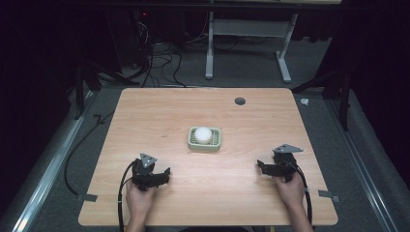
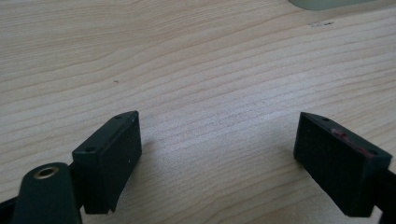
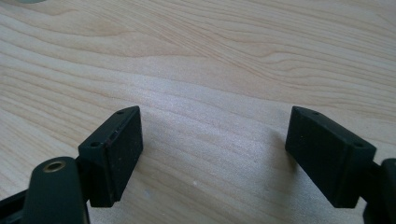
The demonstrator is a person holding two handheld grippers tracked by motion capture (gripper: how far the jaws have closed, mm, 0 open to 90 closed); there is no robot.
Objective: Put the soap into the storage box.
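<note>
White ball point(image 1: 203, 134) in green dish point(image 1: 192, 143), mid-table point(image 1: 145, 111). Left gripper point(image 1: 162, 175) near-left of dish, right gripper point(image 1: 263, 166) near-right, both well apart from it, jaws spread wide over bare wood. Wide open room to dish's every edge.

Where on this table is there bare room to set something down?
Nearly everywhere: the wooden table is bare behind the green dish holding a white ball, and either side of it. Between the left gripper and right gripper is open too.

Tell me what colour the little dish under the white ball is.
Pale green; the dish shows best in the high view.
</note>
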